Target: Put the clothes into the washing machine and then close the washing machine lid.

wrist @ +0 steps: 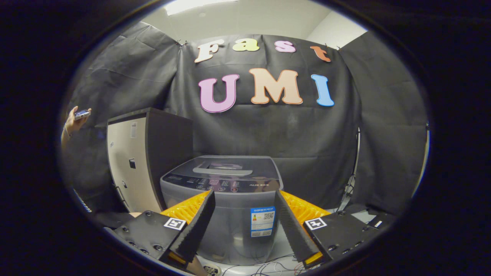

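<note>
Hovering with fingers spread wide and empty, the gripper [244, 194] faces the washing machine [224, 199], lid [226, 168] closed; cabinet [147, 157] just beside.

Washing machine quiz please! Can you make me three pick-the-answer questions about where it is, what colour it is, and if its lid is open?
1. Where is the washing machine?
A. just ahead of the gripper
B. on top of the cabinet
C. behind the wall

2. What colour is its body?
A. red
B. grey
C. green

3. How is the lid?
A. lifted up
C. taken off
B. down flat

Answers: 1 A, it stands beyond the open, empty fingers, right of the cabinet. 2 B, its front is grey. 3 B, the lid lies flat on top.
</note>
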The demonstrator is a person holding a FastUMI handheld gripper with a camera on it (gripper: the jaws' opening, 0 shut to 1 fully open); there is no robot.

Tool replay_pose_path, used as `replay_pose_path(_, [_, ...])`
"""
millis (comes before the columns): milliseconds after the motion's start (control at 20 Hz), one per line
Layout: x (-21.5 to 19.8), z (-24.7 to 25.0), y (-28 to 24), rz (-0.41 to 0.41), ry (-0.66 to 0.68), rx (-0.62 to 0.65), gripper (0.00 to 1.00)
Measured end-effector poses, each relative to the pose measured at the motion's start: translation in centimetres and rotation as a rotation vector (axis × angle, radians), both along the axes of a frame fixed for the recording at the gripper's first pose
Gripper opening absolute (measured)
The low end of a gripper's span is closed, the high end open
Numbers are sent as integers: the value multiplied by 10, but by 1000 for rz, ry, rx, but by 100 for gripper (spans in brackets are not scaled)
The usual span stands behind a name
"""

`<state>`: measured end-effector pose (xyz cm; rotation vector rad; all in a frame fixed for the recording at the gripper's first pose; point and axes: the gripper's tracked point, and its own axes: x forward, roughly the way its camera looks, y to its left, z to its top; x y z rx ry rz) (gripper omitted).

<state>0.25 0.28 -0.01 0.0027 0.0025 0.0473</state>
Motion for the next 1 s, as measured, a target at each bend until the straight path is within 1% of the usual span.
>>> replay_pose_path(1000, [0,-1,2,-2,0,0,97])
